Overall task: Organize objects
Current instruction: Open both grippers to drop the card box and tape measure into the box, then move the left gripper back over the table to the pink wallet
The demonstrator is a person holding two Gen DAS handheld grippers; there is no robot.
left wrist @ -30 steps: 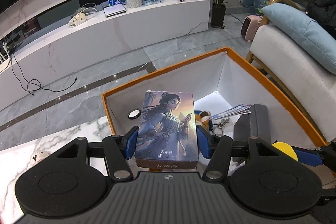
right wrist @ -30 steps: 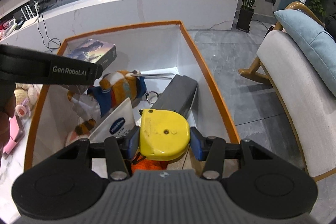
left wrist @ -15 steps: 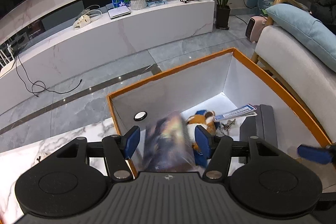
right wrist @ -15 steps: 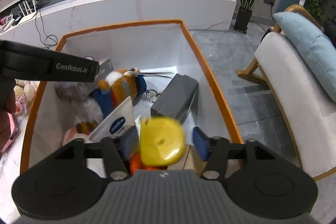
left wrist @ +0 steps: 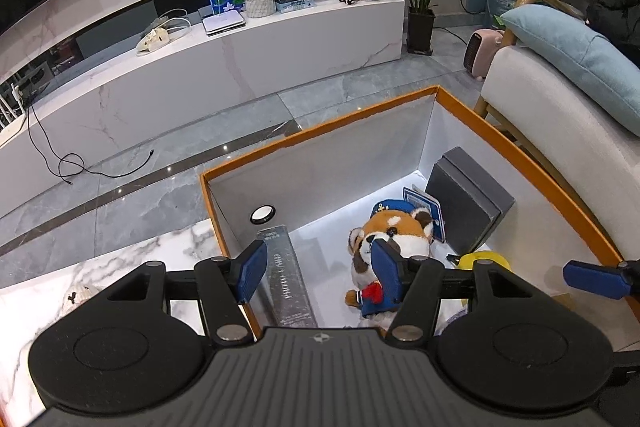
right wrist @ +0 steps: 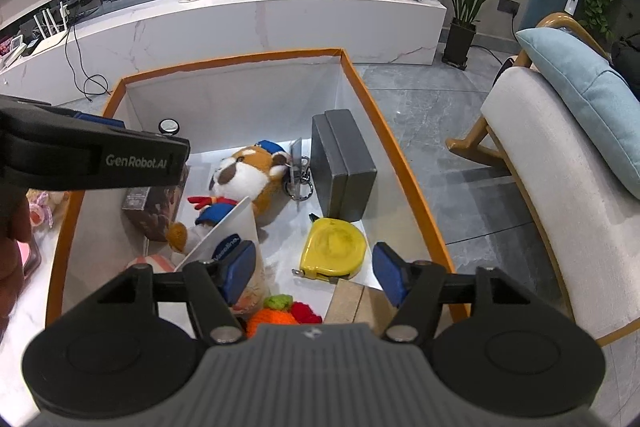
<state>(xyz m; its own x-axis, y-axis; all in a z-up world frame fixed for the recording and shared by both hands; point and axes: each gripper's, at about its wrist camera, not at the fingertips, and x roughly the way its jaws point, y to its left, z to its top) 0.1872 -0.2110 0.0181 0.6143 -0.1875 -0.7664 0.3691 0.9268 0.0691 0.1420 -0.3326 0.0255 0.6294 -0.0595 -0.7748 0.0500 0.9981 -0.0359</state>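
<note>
An orange-rimmed white storage box lies below both grippers. My left gripper is open above the box's left end and holds nothing. Beneath it an illustrated card box lies on the box floor. My right gripper is open too, its pads clear of the yellow tape measure, which lies flat on the floor below. A red panda plush lies between the two items.
A grey case leans on the right wall, with keys beside it. A white Vaseline tube, an orange knitted toy and a wooden block crowd the near end. A cushioned chair stands at the right.
The left gripper let go of the card box, which dropped into the storage box. The right jaws widened and the tape measure fell to the box floor. Neither hand shifted.
</note>
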